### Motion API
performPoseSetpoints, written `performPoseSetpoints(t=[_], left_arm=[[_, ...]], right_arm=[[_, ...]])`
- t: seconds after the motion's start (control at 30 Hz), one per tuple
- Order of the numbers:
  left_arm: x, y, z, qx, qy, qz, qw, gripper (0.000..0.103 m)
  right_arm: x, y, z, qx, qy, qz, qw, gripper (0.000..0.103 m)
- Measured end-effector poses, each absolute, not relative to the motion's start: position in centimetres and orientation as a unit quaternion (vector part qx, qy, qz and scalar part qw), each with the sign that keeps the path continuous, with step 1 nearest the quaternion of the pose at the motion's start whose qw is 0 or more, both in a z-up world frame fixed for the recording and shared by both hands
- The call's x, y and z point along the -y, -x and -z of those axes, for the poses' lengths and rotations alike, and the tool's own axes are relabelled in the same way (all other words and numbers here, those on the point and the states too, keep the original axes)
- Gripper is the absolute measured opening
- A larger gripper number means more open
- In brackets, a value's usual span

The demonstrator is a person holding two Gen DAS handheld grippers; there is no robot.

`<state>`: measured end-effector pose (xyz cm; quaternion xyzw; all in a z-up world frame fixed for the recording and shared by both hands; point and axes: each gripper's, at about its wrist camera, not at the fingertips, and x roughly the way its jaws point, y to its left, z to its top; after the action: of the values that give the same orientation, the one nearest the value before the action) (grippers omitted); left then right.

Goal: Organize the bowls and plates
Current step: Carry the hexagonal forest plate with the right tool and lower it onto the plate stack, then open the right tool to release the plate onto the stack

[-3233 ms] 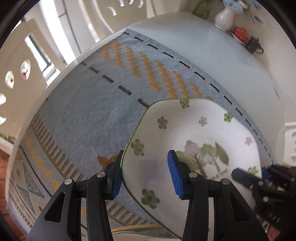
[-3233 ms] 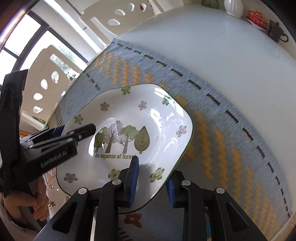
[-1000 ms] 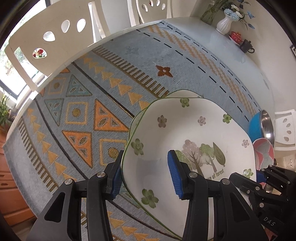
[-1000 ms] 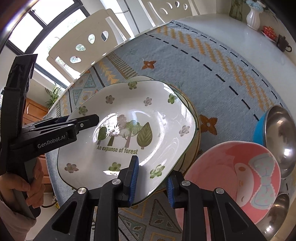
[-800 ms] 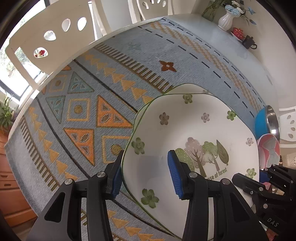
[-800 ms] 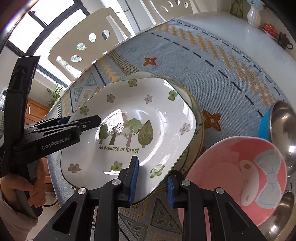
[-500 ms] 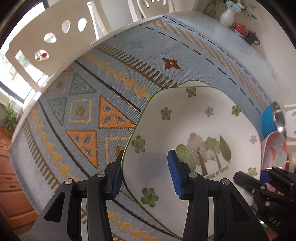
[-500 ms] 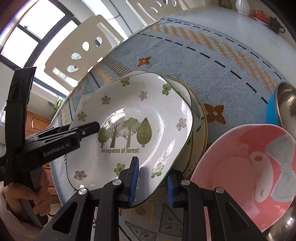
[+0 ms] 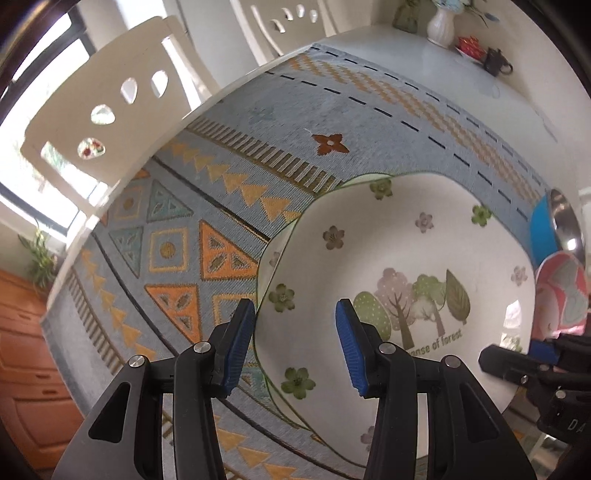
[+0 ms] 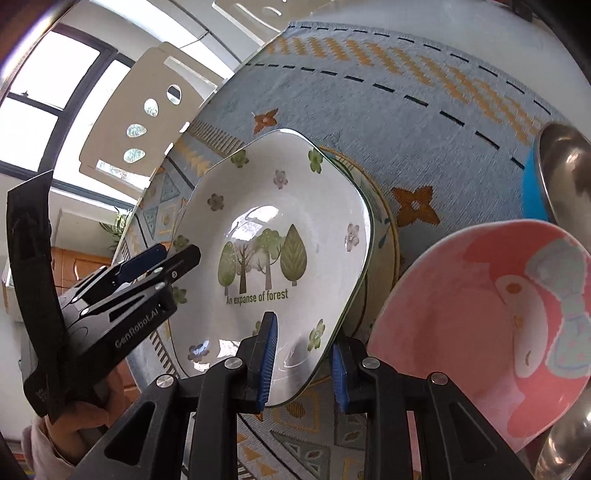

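Observation:
A white square plate with forest trees and small flowers point(image 9: 402, 266) point(image 10: 273, 236) is held by both grippers over a stack of other plates point(image 10: 384, 229) on the table. My left gripper point(image 9: 293, 347) is shut on the plate's left rim. My right gripper point(image 10: 303, 363) is shut on the plate's near right edge. The plate is tilted and sits just above or on the stack; I cannot tell if it touches. The left gripper also shows in the right wrist view point(image 10: 162, 258).
A pink cartoon bowl point(image 10: 491, 325) sits right of the stack, with a blue-and-steel bowl point(image 10: 554, 173) behind it. A patterned blue cloth point(image 9: 221, 206) covers the table. White chairs point(image 9: 110, 96) stand at the far edge. A vase point(image 9: 441, 20) and dark cup point(image 9: 495, 62) stand far back.
Both grippers have carried the forest plate back over the plate stack and lowered it close onto the stack. Both grips are unchanged.

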<state>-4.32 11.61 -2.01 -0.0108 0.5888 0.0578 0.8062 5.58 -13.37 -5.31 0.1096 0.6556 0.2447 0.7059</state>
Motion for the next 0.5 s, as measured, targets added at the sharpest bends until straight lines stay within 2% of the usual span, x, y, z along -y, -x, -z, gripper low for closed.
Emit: performPoseSetpoints(t=[0.5], left_arm=[[-13.0,4.9,0.3,-0.597,0.051,-0.064,0.798,0.044]], right_arm=[[14.5,-5.6,5.3,-0.68,-0.146,-0.235,0.679,0.026]])
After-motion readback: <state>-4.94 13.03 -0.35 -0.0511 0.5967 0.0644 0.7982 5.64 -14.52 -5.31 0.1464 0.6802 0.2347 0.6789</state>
